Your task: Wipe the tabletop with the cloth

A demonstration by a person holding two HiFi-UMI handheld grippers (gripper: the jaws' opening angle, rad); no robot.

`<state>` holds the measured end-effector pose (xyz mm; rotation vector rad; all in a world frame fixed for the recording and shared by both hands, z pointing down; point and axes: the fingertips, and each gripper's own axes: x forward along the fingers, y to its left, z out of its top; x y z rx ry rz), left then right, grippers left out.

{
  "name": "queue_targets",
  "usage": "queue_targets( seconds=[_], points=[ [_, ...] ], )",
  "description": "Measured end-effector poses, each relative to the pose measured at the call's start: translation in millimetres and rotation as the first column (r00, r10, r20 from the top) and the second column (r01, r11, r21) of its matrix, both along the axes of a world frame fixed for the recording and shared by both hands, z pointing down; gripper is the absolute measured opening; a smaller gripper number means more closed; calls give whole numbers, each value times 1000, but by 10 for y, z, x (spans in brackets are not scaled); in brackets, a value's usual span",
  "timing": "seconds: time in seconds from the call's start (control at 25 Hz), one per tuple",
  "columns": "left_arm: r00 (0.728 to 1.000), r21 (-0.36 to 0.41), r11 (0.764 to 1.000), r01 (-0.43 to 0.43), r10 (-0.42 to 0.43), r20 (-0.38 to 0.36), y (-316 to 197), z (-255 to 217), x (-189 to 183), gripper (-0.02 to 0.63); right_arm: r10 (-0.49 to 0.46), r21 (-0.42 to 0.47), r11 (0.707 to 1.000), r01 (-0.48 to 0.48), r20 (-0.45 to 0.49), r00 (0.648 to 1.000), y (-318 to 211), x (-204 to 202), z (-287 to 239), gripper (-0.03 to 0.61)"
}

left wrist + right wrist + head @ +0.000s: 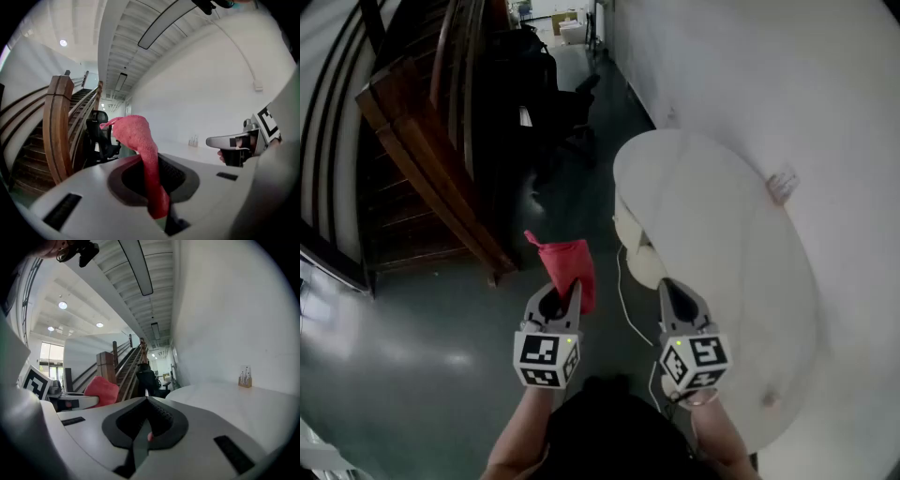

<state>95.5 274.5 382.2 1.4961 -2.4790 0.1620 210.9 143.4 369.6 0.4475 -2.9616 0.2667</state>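
Left gripper view: my left gripper (145, 161) is clamped on the red cloth (133, 133). The cloth runs up between the jaws and flops over beyond the tips. It hangs in the air, clear of the table. My right gripper (668, 284) is level with the left one, on its right. Its jaws are together with nothing in them. The white round table (722, 216) lies ahead and right of the right gripper. A black chair (101, 136) and wooden stairs (56, 126) stand farther ahead, left of the left gripper.
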Motion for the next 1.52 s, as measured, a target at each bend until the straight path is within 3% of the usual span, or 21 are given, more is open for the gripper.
queue_targets(
  seconds=[0.44, 0.84, 1.12, 1.52],
  points=[
    [998, 42, 999, -19, 22, -59, -93, 45, -56, 45, 30, -61, 998, -29, 12, 999, -206, 21, 65, 3],
    [999, 21, 1000, 6, -5, -50, -312, 53, -204, 44, 65, -79, 995, -65, -7, 998, -504, -49, 140, 3],
    [998, 17, 1000, -16, 17, -63, -672, 183, -717, 44, 35, -57, 998, -36, -18, 999, -708, -539, 200, 3],
    [987, 20, 993, -120, 121, -101, -1415, 302, -1879, 44, 156, -59, 985, -160, -58, 986, -1293, -1458, 246, 3]
  ],
)
